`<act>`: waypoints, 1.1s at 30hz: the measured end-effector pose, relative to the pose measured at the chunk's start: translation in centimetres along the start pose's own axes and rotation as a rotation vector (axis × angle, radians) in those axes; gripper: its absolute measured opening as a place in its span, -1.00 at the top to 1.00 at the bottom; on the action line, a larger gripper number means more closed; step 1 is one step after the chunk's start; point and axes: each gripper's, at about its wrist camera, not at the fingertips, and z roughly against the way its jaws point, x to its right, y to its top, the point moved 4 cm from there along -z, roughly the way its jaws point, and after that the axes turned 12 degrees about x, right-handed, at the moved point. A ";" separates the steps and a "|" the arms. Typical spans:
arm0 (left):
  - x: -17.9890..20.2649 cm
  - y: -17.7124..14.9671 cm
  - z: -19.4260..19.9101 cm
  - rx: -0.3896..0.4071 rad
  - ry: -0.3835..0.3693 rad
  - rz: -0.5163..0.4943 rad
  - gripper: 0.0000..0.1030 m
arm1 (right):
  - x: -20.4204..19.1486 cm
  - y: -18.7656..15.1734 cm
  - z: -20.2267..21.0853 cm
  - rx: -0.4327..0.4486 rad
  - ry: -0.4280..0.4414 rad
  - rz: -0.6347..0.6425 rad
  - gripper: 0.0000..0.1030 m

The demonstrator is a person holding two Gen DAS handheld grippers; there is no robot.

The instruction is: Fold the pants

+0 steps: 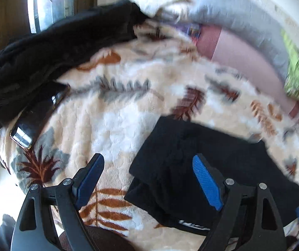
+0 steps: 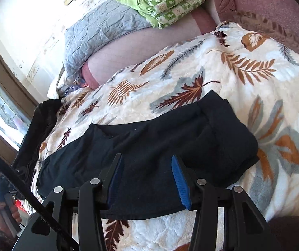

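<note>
The left tongs stand wide apart with nothing between the blue pads, one pad over the blanket, the other over the pants. The right tongs stand partly apart over the pants, the pads not pressing the cloth. The pants lie folded into a dark block on the leaf-print blanket on the bed. A white label near their hem shows in the left view, too blurred to read. Only the left view shows a phone and a black garment at the blanket's far edge; only the right view shows a hand gripping a handle at lower left and a green quilt beyond a grey pillow. Both tongs point downward at the bed
</note>
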 end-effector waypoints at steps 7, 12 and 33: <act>2.5 -1.2 2.7 -0.052 -0.168 0.021 -0.66 | 0.2 0.2 1.5 0.061 -0.056 0.020 -0.03; 12.9 0.2 6.6 -0.017 -0.395 -0.224 -0.67 | 1.0 0.4 4.2 0.127 -0.096 -0.017 -0.12; 49.9 -12.3 2.3 -0.399 -0.779 -0.701 -0.66 | 5.5 -1.3 4.0 0.116 -0.254 -0.128 -0.18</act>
